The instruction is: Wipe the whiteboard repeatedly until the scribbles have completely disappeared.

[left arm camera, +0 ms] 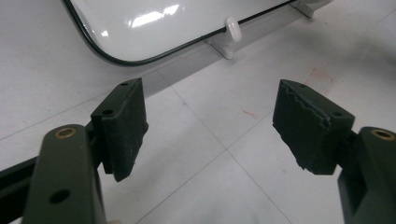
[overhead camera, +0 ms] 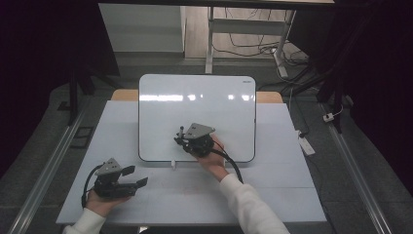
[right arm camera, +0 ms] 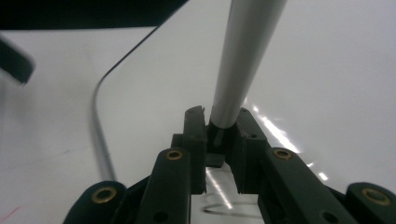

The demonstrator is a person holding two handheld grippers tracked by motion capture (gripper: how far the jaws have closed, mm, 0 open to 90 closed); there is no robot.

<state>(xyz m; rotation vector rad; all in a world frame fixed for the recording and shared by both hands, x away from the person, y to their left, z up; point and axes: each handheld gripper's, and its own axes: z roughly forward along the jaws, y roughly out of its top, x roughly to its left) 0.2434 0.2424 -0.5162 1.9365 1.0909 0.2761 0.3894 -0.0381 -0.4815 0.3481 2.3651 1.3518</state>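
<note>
A white whiteboard (overhead camera: 197, 105) with a thin dark rim lies on the table, its surface blank. My right gripper (overhead camera: 183, 138) hovers over the board's lower middle, shut on a pale grey marker (right arm camera: 243, 60). In the right gripper view the marker's shaft sticks out past the right gripper (right arm camera: 222, 127) over the whiteboard (right arm camera: 327, 70). My left gripper (overhead camera: 136, 176) rests near the table's front left corner, open and holding nothing. In the left gripper view the left gripper (left arm camera: 210, 126) has bare table between its pads, with the whiteboard (left arm camera: 154, 23) corner beyond them.
The pale tabletop (overhead camera: 272, 185) spreads around the board. A small white peg (overhead camera: 173, 165), seen closer in the left gripper view as a white peg (left arm camera: 232, 29), sits at the board's front edge. Desk legs and cables (overhead camera: 253, 46) stand on the floor beyond the table.
</note>
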